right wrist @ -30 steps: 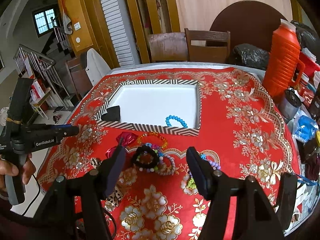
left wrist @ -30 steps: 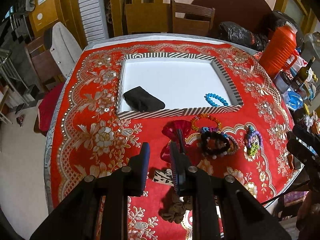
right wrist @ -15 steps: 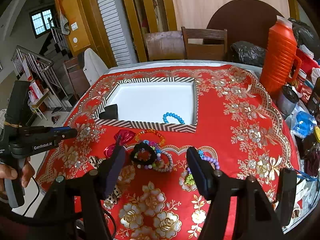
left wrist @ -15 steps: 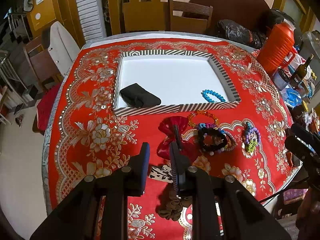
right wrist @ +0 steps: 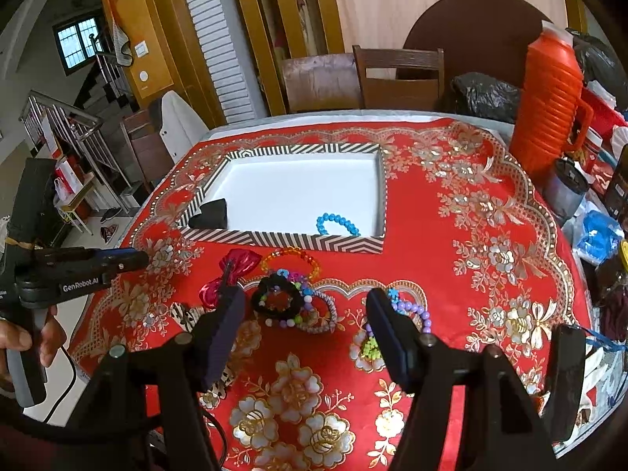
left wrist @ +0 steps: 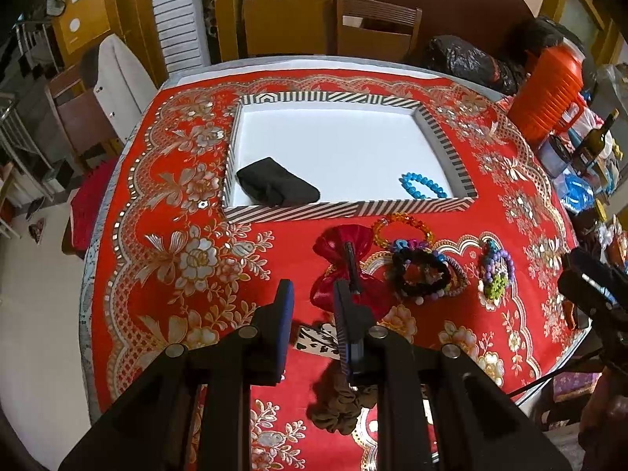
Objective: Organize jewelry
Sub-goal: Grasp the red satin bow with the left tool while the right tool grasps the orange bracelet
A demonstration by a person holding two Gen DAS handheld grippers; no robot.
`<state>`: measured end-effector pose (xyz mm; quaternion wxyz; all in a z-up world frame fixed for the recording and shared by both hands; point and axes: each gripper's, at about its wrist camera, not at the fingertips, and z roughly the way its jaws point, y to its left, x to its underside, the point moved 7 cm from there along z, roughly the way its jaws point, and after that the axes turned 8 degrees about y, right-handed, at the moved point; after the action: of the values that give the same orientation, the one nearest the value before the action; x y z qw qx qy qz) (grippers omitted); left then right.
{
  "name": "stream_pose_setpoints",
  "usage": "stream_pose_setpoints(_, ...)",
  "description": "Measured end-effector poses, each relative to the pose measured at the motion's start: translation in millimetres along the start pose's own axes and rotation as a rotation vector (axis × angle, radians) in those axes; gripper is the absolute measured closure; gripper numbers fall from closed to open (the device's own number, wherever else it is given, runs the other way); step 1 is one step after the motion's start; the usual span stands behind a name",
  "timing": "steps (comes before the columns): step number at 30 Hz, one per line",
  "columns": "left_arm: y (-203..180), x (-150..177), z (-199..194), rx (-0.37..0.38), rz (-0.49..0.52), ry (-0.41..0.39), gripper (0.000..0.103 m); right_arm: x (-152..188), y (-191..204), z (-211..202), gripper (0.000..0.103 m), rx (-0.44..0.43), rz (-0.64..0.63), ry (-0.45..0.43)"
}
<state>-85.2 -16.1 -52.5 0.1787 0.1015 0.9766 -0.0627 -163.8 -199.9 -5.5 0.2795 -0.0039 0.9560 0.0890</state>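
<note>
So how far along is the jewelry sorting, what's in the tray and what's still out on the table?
Done: a blue bead bracelet and a black pouch lie in the striped tray. In hand: nothing. The left gripper and the right gripper hover empty above the cloth. Left: the red hair bow, orange bead bracelet, dark bracelet pile, purple-green bracelet and brown scrunchie.

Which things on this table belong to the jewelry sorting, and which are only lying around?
Belong to the job:
- striped tray
- blue bead bracelet and black pouch, in the tray
- red bow, orange bracelet, bracelet pile, purple-green beads, on the cloth

Just lying about:
- orange flask
- black bag
- wine bottle
</note>
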Motion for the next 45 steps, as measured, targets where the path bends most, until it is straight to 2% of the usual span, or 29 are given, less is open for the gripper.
stream_pose_setpoints(8, 11, -3, 5, 0.059, -0.044, 0.025, 0.095, 4, -2, 12, 0.036, -0.008, -0.003, 0.028)
stream_pose_setpoints(15, -5, 1, 36, 0.188, -0.054, 0.139, 0.095, 7, 2, 39, 0.037, -0.066, -0.019, 0.071)
stream_pose_setpoints(21, -23, -3, 64, 0.285, -0.079, 0.214, 0.095, -3, -2, 80, 0.041, -0.058, -0.051, 0.139)
stream_pose_setpoints(25, -30, -10, 84, 0.268, -0.085, 0.235, 0.095, -14, -9, 103, 0.042, -0.065, -0.036, 0.169)
stream_pose_setpoints(31, -35, -19, 110, 0.173, -0.079, 0.24, 0.095, -29, -14, 148, 0.052, -0.047, -0.058, 0.23)
stream_pose_setpoints(34, -34, -22, 120, 0.148, -0.083, 0.259, 0.095, -33, -11, 169, 0.056, -0.051, -0.08, 0.261)
stream_pose_setpoints(36, -32, -23, 126, 0.121, -0.089, 0.268, 0.095, -35, -10, 182, 0.06, -0.032, -0.104, 0.272)
stream_pose_setpoints(38, -31, -23, 132, 0.119, -0.101, 0.286, 0.095, -35, -9, 194, 0.071, -0.021, -0.12, 0.29)
stream_pose_setpoints(39, -32, -23, 135, 0.121, -0.104, 0.289, 0.095, -34, -9, 199, 0.072, -0.018, -0.122, 0.3)
stream_pose_setpoints(40, -32, -24, 136, 0.119, -0.104, 0.286, 0.095, -37, -8, 199, 0.076, -0.015, -0.135, 0.277)
stream_pose_setpoints(43, -37, -24, 136, 0.115, -0.08, 0.275, 0.095, -37, -7, 202, 0.091, 0.022, -0.177, 0.281)
stream_pose_setpoints(45, -40, -26, 138, 0.106, -0.055, 0.268, 0.095, -37, -8, 202, 0.093, 0.021, -0.176, 0.28)
